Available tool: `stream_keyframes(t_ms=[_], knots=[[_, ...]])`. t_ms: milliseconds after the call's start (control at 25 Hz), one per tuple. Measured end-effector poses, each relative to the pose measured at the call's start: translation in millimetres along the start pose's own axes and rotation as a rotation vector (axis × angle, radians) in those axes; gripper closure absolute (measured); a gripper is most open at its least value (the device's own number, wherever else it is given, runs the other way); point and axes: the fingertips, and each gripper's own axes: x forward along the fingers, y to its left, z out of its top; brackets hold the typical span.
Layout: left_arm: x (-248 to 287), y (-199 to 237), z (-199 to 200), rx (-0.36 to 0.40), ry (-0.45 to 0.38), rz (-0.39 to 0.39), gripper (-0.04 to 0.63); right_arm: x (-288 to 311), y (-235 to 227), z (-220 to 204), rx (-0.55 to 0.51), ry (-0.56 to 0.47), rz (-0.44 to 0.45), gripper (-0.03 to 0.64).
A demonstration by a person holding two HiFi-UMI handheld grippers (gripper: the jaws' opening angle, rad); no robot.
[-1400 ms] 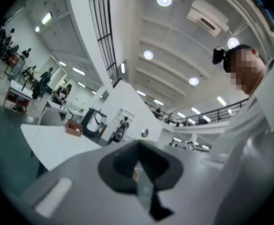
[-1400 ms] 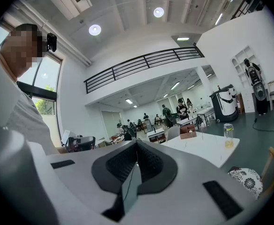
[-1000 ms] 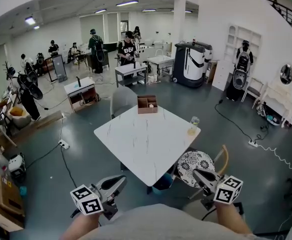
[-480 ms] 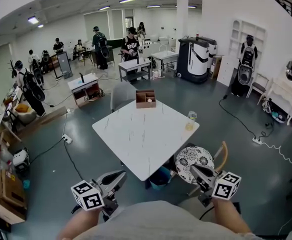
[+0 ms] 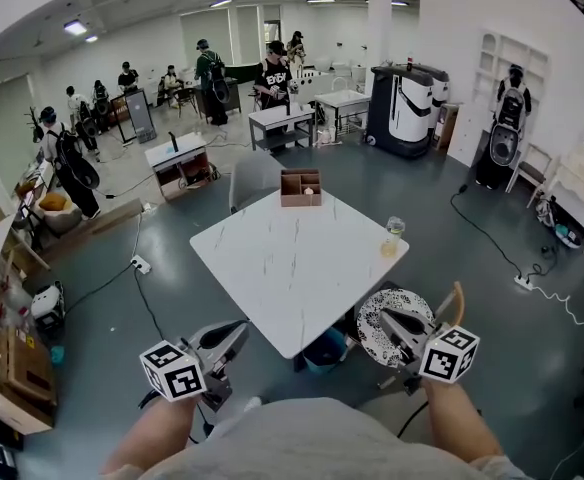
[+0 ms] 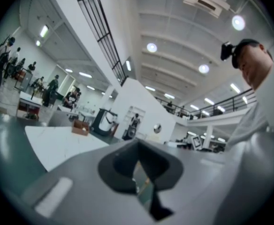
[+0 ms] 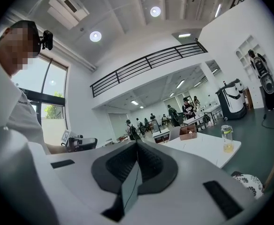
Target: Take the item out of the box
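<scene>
A brown box [image 5: 300, 186] stands at the far edge of the white marble table [image 5: 292, 268], with a small pale item [image 5: 310, 191] in one compartment. Both grippers hang low in front of the person, short of the table's near corner. My left gripper [image 5: 234, 334] is shut and holds nothing; my right gripper [image 5: 384, 319] is shut and empty too. In the left gripper view the closed jaws [image 6: 138, 146] point up past the box [image 6: 80, 127]. The right gripper view shows its jaws [image 7: 137, 145] closed, with the box [image 7: 188, 132] far ahead.
A glass of yellow drink [image 5: 393, 236] stands at the table's right edge. A patterned chair seat [image 5: 404, 308] sits under my right gripper and a grey chair [image 5: 252, 180] behind the table. Cables cross the floor; people, desks and a black-and-white machine [image 5: 408, 108] fill the back.
The table and box have slid lower and nearer in the head view. Both grippers have risen slightly toward the table's near corner, still shut and empty.
</scene>
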Motion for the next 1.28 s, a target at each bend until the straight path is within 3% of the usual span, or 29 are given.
stream_keyframes(t_ms=[320, 800, 1040, 1280], knots=[[30.7, 90.5, 20.6, -0.028, -0.019, -0.029, 0.598, 78.2, -41.7, 15.8, -0.067, 0.038, -0.084, 0.609], [90.8, 257.8, 74.4, -0.075, 0.031, -0.195, 0.598, 227.4, -88.0, 51.4, -0.066, 0.053, -0.226, 0.609], [115.7, 303.6, 77.3, -0.098, 0.073, -0.277, 0.598, 264.5, -105.2, 49.9, -0.040, 0.082, -0.303, 0.609], [133.5, 322.0, 69.6, -0.142, 0.091, -0.328, 0.598, 276.8, -113.8, 41.2, -0.014, 0.127, -0.352, 0.609]])
